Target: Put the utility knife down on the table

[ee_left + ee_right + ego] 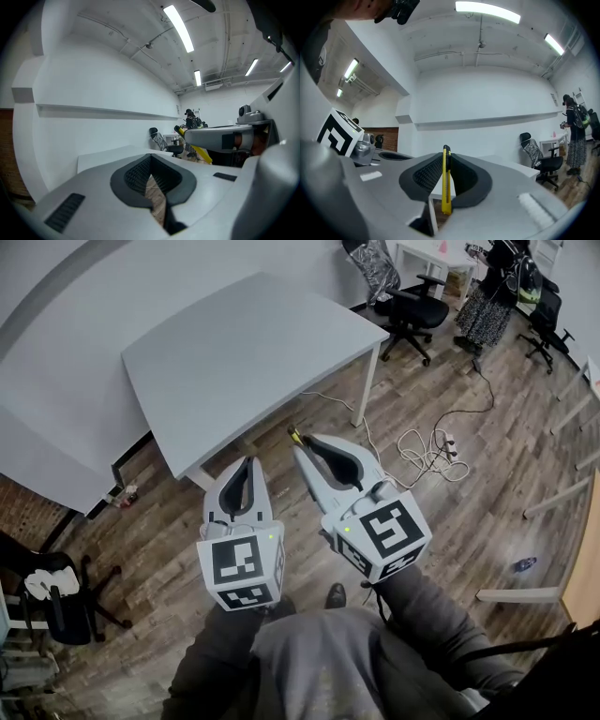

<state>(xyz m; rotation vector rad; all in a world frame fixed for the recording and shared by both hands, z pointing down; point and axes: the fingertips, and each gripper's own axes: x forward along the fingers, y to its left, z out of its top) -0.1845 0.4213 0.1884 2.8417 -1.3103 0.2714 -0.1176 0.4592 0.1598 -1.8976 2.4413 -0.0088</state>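
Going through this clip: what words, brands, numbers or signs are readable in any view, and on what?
No readable words, brands or numbers in any view.
Cubes on the left gripper and right gripper: black-and-white square marker patterns only, no letters.
Utility knife, clamped in the right gripper: plain yellow body, no legible print.

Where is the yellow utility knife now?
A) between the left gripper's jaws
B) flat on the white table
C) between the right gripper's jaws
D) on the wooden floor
C: the slim yellow utility knife stands pinched in the right gripper; the left gripper holds nothing.
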